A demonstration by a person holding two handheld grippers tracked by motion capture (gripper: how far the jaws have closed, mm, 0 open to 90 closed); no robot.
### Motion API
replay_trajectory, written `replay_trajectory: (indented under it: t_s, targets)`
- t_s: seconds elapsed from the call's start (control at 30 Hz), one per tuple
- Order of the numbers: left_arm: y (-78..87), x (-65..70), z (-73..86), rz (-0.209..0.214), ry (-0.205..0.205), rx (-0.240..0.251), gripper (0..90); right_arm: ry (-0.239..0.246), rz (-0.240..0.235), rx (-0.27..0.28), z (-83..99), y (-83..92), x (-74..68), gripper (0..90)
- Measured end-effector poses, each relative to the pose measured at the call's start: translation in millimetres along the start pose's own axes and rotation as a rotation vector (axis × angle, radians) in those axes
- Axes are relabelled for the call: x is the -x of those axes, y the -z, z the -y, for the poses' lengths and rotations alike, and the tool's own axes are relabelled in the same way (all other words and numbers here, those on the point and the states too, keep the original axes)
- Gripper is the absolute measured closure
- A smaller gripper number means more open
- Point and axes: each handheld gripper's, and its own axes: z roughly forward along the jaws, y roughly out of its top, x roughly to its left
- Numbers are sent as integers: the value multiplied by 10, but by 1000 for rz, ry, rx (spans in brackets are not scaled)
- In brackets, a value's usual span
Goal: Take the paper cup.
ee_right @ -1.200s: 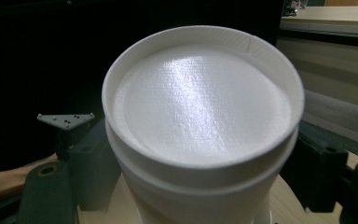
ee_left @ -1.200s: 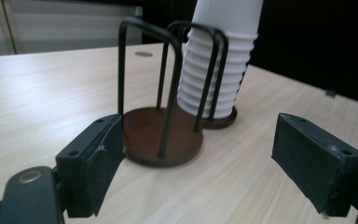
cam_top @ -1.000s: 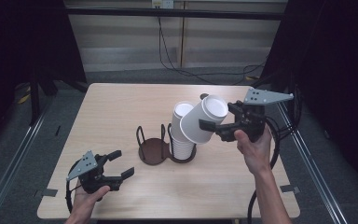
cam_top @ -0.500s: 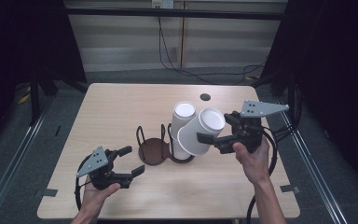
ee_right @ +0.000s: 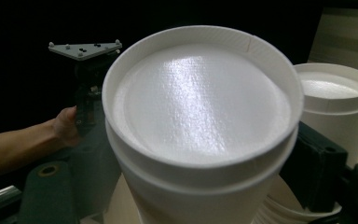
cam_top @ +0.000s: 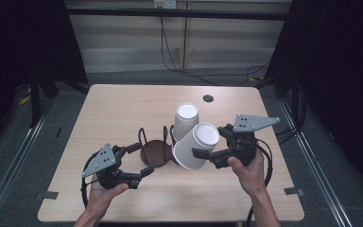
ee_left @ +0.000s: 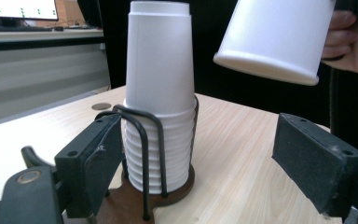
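Note:
A stack of upturned white foam cups stands in the right ring of a black wire holder with a brown base. The holder's left ring is bare. My right gripper is shut on another upturned white cup, tilted in the air just in front of and right of the stack. My left gripper hovers at the holder's left side. Its jaws have just been opening a little and grip nothing. The holder wire and the held cup lie beyond them.
The wooden table has a small black round grommet near its far edge. Cables run across the floor behind it. Dark curtains flank both sides. The left hand and its gripper plate show beyond the held cup.
My left gripper has come right and up, from the front-left of the table to the holder. My right gripper has lowered the held cup leftward, closer to the stack.

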Motion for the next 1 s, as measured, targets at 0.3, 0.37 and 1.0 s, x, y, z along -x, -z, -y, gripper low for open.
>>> replay_trajectory:
  t_s: [0.3, 0.37, 1.0]
  targets:
    - [-86, 113, -50, 61, -36, 4, 158, -9, -13, 0, 114, -163, -27, 228]
    - [-92, 126, -46, 71, -45, -7, 157, -12, -17, -6, 138, -199, -24, 229]
    - [-216, 192, 29, 173, -51, -44, 156, -26, -89, -52, 307, -460, -53, 232]
